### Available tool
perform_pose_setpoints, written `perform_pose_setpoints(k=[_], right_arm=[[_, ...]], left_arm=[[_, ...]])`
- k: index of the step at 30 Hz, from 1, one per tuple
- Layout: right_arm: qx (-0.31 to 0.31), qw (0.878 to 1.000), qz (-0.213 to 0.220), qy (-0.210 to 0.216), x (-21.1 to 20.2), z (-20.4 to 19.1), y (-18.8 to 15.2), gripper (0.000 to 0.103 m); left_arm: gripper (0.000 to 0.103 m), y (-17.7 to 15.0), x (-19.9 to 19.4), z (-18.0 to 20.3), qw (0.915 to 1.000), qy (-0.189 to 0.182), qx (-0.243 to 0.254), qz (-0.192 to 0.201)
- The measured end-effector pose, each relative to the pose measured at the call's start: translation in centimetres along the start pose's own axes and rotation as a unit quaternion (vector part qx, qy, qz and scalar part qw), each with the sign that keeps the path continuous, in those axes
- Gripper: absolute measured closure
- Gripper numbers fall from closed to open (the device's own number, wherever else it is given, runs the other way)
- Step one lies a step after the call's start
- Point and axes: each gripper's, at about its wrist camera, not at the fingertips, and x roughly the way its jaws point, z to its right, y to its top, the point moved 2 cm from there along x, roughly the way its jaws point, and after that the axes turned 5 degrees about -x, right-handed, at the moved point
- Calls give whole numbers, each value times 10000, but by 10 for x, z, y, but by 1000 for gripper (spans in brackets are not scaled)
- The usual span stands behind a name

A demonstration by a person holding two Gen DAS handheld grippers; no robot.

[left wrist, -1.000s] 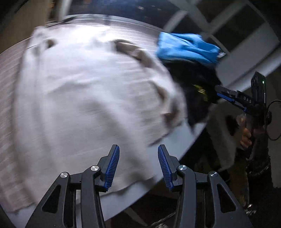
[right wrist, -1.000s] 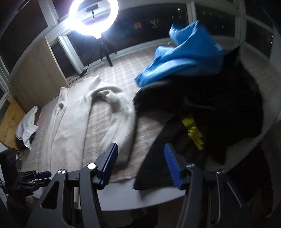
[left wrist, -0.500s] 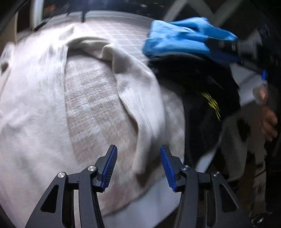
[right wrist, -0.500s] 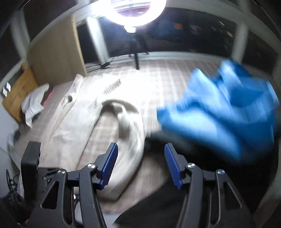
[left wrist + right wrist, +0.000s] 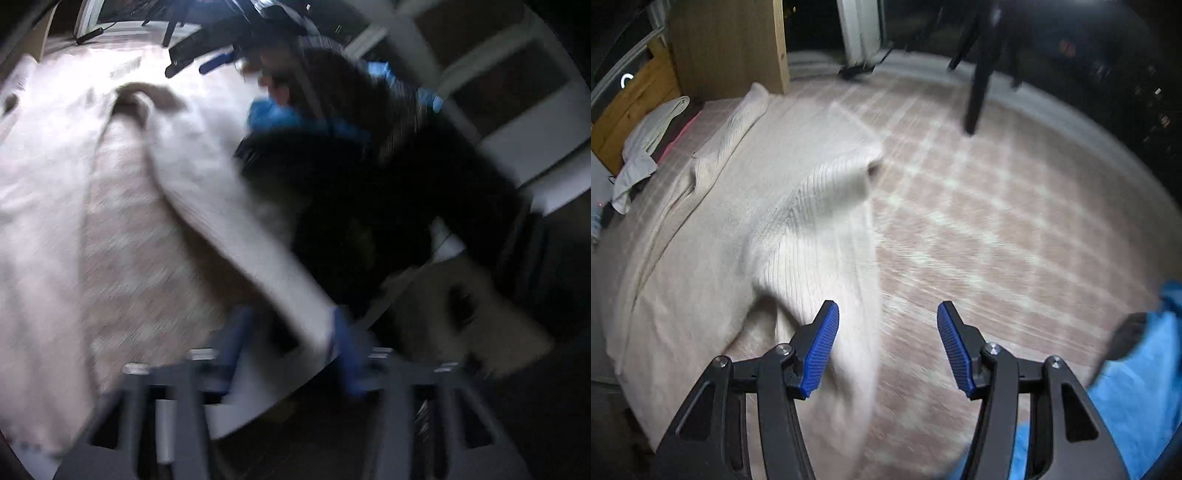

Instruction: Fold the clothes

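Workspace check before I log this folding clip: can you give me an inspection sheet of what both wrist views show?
Surface: round table under a pink-and-white checked cloth.
Job's things: cream ribbed knit sweater spread out, one sleeve folded across it; blue garment and black garment heaped beside it.
Clutter: light cloth bunched off the table, by a wooden crate.
Grippers: right claw open over the sleeve's edge, holding nothing; left claw blurred, open at the sleeve end.
Cables: one dark cable on the floor beyond the table.
Surroundings: black tripod legs, wooden panel, dark windows.
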Motion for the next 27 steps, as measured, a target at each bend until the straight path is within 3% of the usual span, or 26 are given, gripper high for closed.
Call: perform_pose_setpoints(k=[2,4,7,9,12,14,15,16,18,19,20,21,22,23,27], right_arm=[[96,9996,-58,246,11,4,2,48],[206,9996,-97,172,20,11,4,48],[518,9976,77,452,22,26,7,48],[675,9951,51,726,27,32,11,48],[636,9954,151,696,34,35,21,48],[681,9941,170,832,41,35,30,48],[670,9937,231,865,43,34,33,46],[656,9934,298,893,45,33,36,46],[516,9938,396,906,50,26,44,46],[438,9937,449,932,52,23,49,46],[369,9921,498,1088,52,20,50,55],[301,9901,546,1255,51,16,51,90],[262,9888,526,1375,50,12,52,103],[225,9873,499,1490,50,8,53,101],[398,9901,770,1100,33,26,65,102]], left_arm=[[55,-2,5,-5,9995,300,-92,-72],[55,-1,8,-11,9984,503,-262,-88],[52,18,15,-26,9959,326,-830,151],[52,27,29,-28,9948,408,-924,148],[53,31,52,-30,9941,536,-944,1],[59,30,63,-26,9940,663,-862,-69],[67,29,65,-25,9941,714,-817,-29],[82,28,66,-24,9941,754,-773,27],[99,27,68,-25,9946,612,-842,0],[98,27,69,-26,9944,576,-888,-6],[98,26,68,-26,9943,556,-905,20],[99,26,65,-25,9947,479,-910,46],[99,25,61,-23,9950,389,-915,69],[99,24,57,-22,9953,299,-920,93],[99,20,29,-10,9944,-378,-956,246]])
